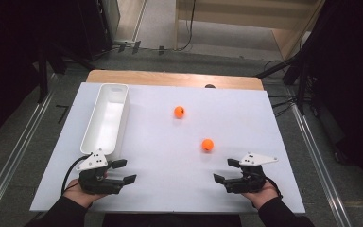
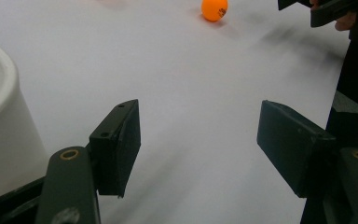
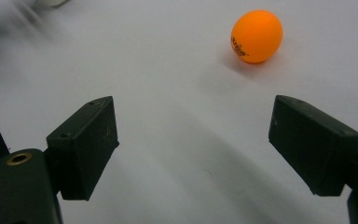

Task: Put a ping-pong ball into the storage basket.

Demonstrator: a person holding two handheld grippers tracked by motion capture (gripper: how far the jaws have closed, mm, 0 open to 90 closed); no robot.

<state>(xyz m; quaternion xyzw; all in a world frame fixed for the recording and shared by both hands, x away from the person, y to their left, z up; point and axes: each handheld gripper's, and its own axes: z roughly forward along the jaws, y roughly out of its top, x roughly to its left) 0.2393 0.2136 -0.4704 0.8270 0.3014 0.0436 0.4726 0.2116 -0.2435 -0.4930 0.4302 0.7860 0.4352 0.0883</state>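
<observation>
Resting at the near edge of the white table (image 1: 170, 189), both tools were found idle: the left gripper (image 1: 123, 171) sat just beside the near end of the white bin (image 1: 105, 118) with its jaws spread wide and nothing between them, and the right gripper (image 1: 227, 170) lay well apart at the opposite side, jaws likewise spread and empty. Two orange balls were on the table surface, neither contained. The nearer ball (image 1: 207, 144) lay near the right gripper, ahead of its jaws and off to one side in the right gripper view (image 3: 256, 36); the farther ball (image 1: 179, 112) sat toward the table's middle, apart from the bin. The bin appeared empty, though its near inner end was not fully visible. Judged on position, the work of getting the balls into the bin had not begun: no ball was grasped or binned, and both remained to be picked up.
</observation>
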